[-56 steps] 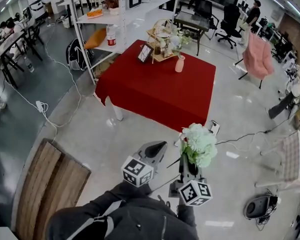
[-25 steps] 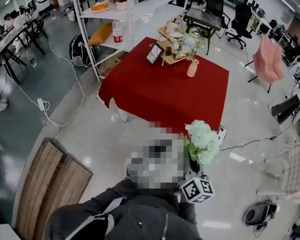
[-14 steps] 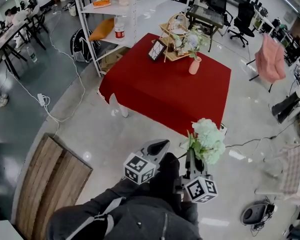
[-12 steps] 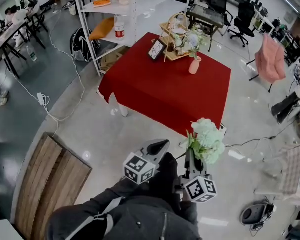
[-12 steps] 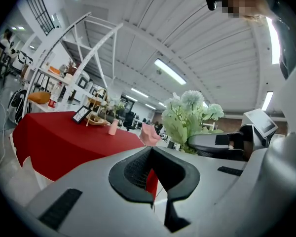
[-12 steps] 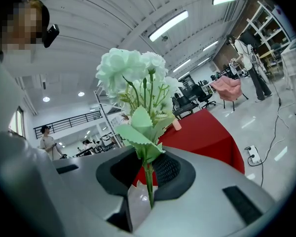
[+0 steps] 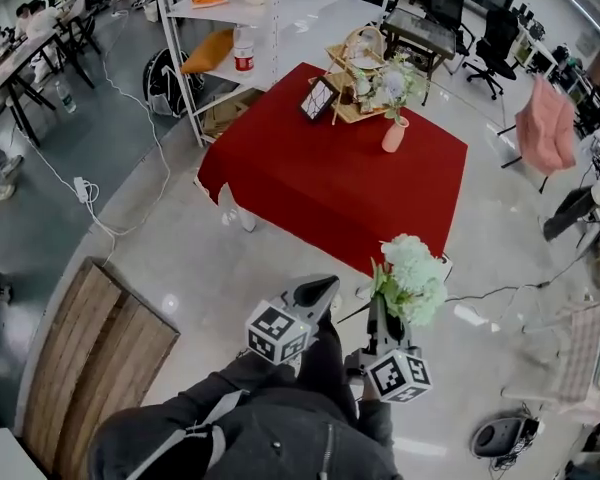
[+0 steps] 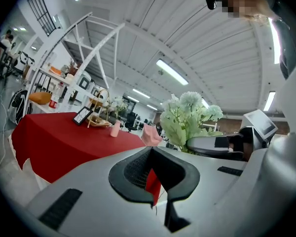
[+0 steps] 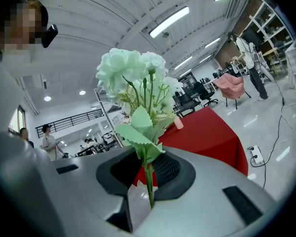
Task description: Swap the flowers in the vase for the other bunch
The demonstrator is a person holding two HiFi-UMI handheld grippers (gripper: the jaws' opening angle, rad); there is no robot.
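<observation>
A pale green and white flower bunch [image 7: 412, 280] stands upright in my right gripper [image 7: 379, 318], whose jaws are shut on its thin stem [image 9: 149, 184]. My left gripper [image 7: 315, 291] is beside it on the left, shut and holding nothing [image 8: 153, 184]. Both grippers hover over the floor, short of the red table [image 7: 310, 188]. At the table's far side stands a pink vase [image 7: 394, 135] with white flowers [image 7: 395, 83] in it. The vase [image 9: 178, 123] shows small in the right gripper view, behind the held blooms [image 9: 133, 75].
A wooden basket stand [image 7: 350, 68] and a picture frame [image 7: 320, 98] sit on the table near the vase. A white shelf rack [image 7: 250, 23] stands left of the table. A wooden board [image 7: 90, 358] and cables [image 7: 110, 218] lie on the floor at left. A pink-draped chair [image 7: 545, 128] stands at right.
The head view has shifted a little, so the table sits slightly further right. Both grippers keep their pose, the bunch still in the right one.
</observation>
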